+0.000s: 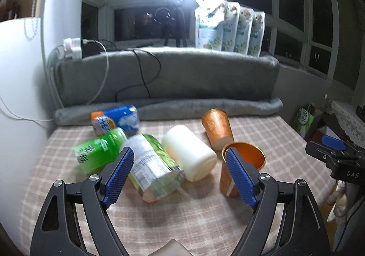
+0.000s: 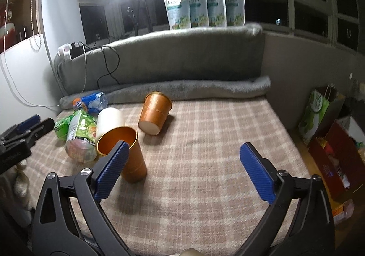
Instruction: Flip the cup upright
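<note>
Approach step: both tongs, left (image 1: pixel 180 164) and right (image 2: pixel 183 158), hang spread and empty; next, pinch the tipped copper cup (image 2: pixel 155 114) at frame centre.

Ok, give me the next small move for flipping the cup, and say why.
Probably bring the open right tool forward to the far shiny copper-orange cup and straddle its side. That cup lies tipped over on the checked cloth, pale base toward the camera, with space around it. The nearer copper-orange cup already stands mouth up, so the lying cup seems the one left to flip.
</note>
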